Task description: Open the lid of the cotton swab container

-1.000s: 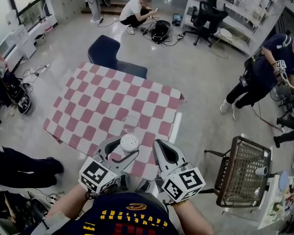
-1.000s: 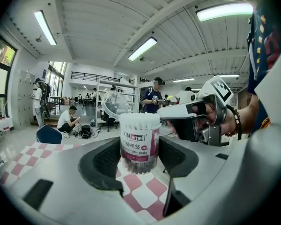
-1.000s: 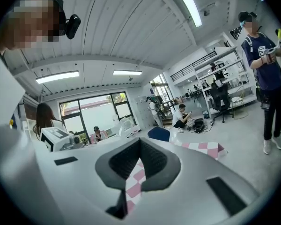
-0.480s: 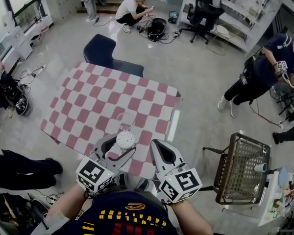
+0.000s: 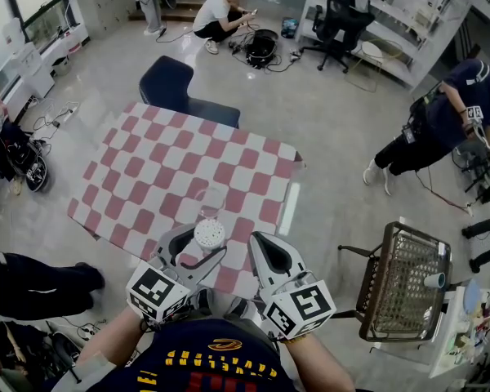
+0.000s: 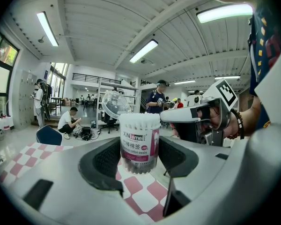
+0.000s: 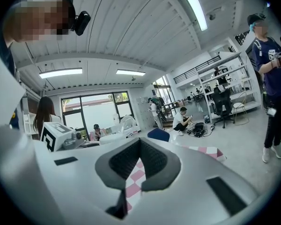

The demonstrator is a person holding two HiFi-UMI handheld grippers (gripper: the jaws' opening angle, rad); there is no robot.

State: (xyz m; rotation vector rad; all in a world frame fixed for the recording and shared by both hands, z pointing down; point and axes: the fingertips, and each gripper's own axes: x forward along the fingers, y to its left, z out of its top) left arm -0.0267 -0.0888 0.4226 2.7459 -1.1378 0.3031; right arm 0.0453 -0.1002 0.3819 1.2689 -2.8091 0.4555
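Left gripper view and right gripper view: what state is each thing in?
Clear plastic cotton swab container with pink label: upright, held, swabs exposed.
Clear domed lid: flipped open, tilted back.
Left gripper: shut on the container.
Right gripper: shut, empty.

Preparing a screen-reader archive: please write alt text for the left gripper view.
A cotton swab container, full of white swabs, is held between the left gripper's dark fingers, its clear lid flipped open behind it. Below lies a pink-and-white checked cloth; at right, a hand holds the right gripper.
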